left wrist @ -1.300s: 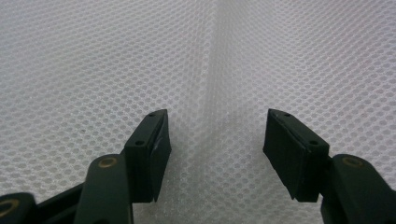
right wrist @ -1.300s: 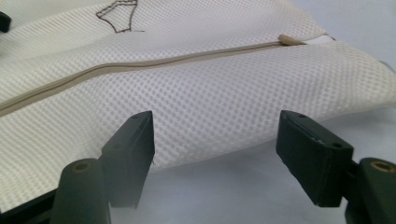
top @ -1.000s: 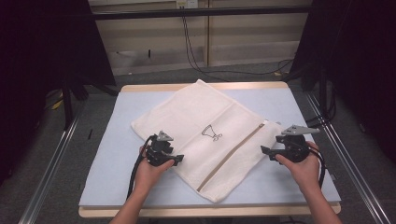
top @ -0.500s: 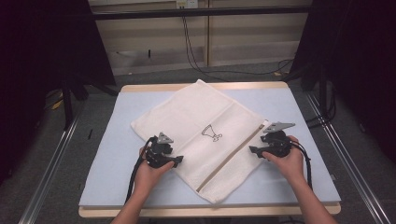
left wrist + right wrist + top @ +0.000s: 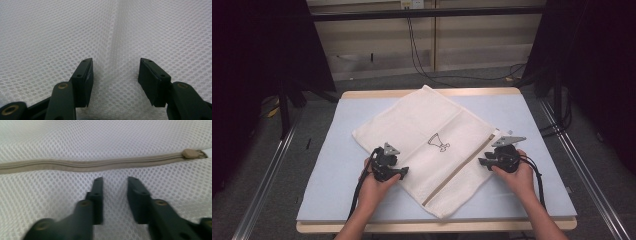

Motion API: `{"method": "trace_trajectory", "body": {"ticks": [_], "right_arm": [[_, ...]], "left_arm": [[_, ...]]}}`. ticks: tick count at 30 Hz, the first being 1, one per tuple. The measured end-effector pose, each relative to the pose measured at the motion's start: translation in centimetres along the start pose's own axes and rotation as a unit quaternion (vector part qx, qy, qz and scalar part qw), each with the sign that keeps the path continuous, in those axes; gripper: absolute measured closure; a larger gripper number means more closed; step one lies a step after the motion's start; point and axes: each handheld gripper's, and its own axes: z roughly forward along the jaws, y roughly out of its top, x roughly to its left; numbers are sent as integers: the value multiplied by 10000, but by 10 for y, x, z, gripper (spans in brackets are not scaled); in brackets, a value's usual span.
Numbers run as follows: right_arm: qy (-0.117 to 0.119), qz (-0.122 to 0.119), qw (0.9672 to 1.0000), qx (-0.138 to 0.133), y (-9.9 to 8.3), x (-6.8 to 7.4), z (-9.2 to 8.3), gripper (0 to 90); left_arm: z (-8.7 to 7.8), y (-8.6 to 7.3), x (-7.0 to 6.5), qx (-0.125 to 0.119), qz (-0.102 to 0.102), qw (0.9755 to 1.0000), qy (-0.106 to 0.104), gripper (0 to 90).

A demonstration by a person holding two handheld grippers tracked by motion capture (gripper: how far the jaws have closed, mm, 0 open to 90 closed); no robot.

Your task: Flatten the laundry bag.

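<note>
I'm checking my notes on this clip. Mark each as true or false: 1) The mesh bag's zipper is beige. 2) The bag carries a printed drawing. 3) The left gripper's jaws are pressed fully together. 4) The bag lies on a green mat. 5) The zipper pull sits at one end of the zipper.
1) True: the mesh bag has a beige zipper.
2) True: a small dark drawing sits on it.
3) False: the left gripper shows a gap between its jaws, with mesh bunched there.
4) False: the mat is pale blue.
5) True: the zipper pull is at one end.
</note>
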Motion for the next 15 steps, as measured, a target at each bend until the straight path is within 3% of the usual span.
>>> {"method": "trace_trajectory", "body": {"ticks": [2, 5, 6, 7, 10, 11, 12, 15], "right_arm": [[55, 1, 10000, -18, 0, 1, 1, 744], [167, 49, 9998, 9, 0, 2, 0, 900], [129, 31, 9999, 35, 0, 4, 0, 900], [129, 31, 9999, 35, 0, 4, 0, 900], [85, -54, 9999, 23, 1, 5, 1, 900], [44, -36, 10000, 15, 1, 6, 0, 900], [69, -50, 10000, 13, 1, 6, 0, 900], [34, -78, 9999, 76, 1, 8, -1, 900]], "left_arm": [[1, 1, -1, -31, -83, 10000, 21, 468], [0, 2, -2, 73, -64, 9999, 32, 507], [0, 3, -3, 42, -102, 9999, 85, 577], [1, 3, -3, -25, -227, 9997, 80, 577], [1, 4, -4, -24, -239, 9996, 121, 624], [0, 4, -4, 36, -105, 9999, 118, 695], [1, 5, -4, -37, -185, 9997, 127, 766], [2, 7, -2, 15, -62, 9998, 175, 870]]}}
